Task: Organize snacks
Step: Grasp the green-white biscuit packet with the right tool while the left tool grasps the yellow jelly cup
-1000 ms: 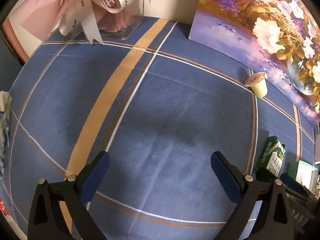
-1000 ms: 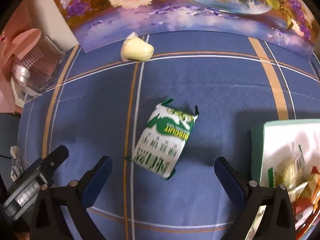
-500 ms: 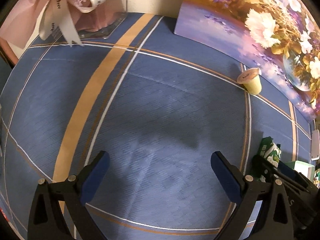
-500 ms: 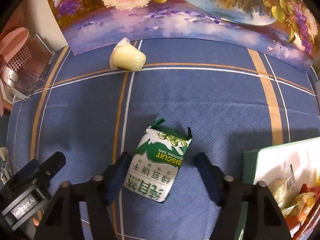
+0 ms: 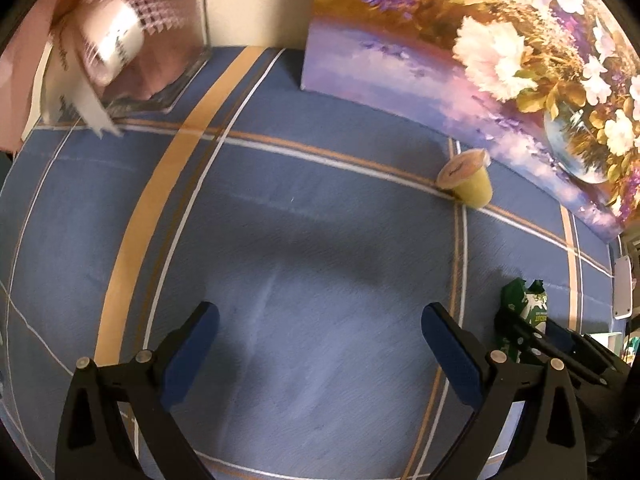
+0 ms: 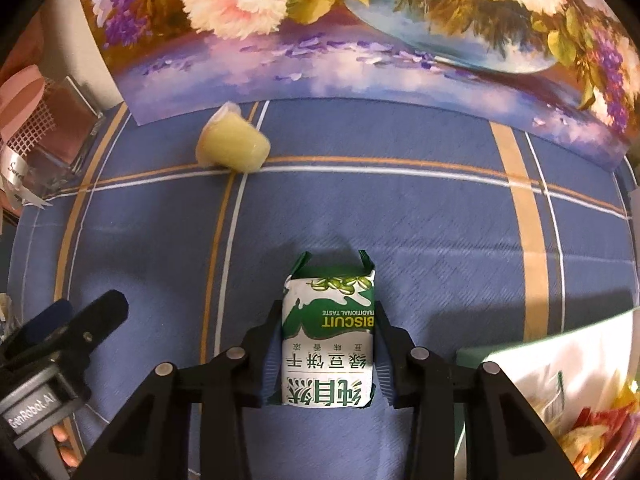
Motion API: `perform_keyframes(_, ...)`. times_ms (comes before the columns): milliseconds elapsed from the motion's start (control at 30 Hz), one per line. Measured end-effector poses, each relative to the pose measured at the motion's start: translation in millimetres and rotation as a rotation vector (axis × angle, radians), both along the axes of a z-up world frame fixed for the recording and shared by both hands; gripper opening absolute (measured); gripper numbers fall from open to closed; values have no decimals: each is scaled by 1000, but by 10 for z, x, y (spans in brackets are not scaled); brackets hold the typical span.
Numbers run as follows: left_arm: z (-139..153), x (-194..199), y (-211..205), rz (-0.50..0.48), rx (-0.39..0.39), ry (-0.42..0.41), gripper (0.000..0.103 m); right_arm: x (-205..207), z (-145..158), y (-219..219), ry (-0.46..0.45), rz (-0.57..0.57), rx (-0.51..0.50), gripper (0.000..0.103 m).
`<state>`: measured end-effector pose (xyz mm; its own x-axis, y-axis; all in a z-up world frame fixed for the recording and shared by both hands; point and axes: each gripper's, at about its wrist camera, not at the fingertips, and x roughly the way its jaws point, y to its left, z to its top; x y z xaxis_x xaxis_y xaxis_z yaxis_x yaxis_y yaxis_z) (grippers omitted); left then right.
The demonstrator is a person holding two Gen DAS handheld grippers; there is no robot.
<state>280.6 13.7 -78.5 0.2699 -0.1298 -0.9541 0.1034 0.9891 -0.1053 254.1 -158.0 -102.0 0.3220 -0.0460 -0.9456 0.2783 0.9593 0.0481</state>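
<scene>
My right gripper (image 6: 326, 344) is shut on a green and white biscuit packet (image 6: 329, 336), its pads pressed against both long sides, over the blue plaid tablecloth. The same packet (image 5: 534, 312) shows at the right edge of the left wrist view. A yellow jelly cup (image 6: 232, 146) lies on its side near the flower painting; it also shows in the left wrist view (image 5: 466, 178). My left gripper (image 5: 320, 344) is open and empty above bare cloth.
A flower painting (image 6: 360, 40) stands along the back of the table. A glass vase with pink ribbon (image 5: 132, 40) stands at the back left. A white box with several snack packets (image 6: 560, 392) sits at the right. The left gripper body (image 6: 52, 360) shows at lower left.
My right gripper has moved forward over the biscuit packet and closed on it. My left gripper has shifted toward the jelly cup and stays open.
</scene>
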Motion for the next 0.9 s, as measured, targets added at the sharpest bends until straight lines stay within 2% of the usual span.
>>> perform_keyframes(133, 46, 56, -123, -28, 0, -7, 101, 35, 67, -131, -11, -3, -3, 42)
perform_keyframes(333, 65, 98, -326, -84, -77, 9, 101, 78, 254, -276, -44, 3, -35, 42)
perform_keyframes(467, 112, 151, -553, -140, -28, -42, 101, 102, 374, -379, -53, 20, -77, 42)
perform_keyframes(600, 162, 220, -733, -199, -21, -78, 101, 157, 419, -504, -52, 27, -111, 42)
perform_keyframes(800, 122, 329, -996, -286, 10, -118, 99, -45, 384, -694, -46, 16, -113, 42)
perform_keyframes(833, 125, 325, -1006, -298, 7, -116, 98, -57, 377, -696, -44, 15, -113, 42)
perform_keyframes(900, 93, 368, -1091, -329, 18, -120, 89, -42, 356, -769, -38, 11, -113, 42)
